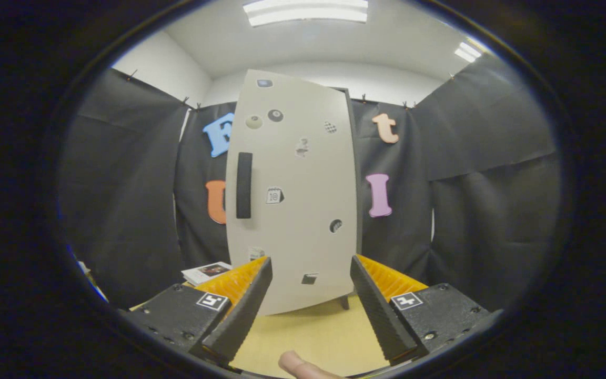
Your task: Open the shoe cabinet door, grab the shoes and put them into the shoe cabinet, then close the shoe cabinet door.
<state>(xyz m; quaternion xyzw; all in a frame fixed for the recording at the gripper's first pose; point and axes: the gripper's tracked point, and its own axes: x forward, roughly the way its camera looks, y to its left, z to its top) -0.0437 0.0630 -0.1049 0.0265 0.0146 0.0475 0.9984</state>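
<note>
gripper [311, 300] | fingers spread wide, holding nothing | shoe cabinet door [292, 195] ahead, closed

tool [311, 310] | we see two ribbed fingers [242, 310] spread apart; black blocks with screws; a square black-and-white marker [212, 301] on each | our bare fingertip [295, 363] below

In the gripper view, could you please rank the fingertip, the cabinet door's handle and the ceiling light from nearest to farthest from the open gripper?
1. Fingertip, on the table just below the gripper, between its open fingers.
2. Handle, on the cabinet door ahead, left side.
3. Ceiling light, high overhead, beyond the cabinet.
</note>
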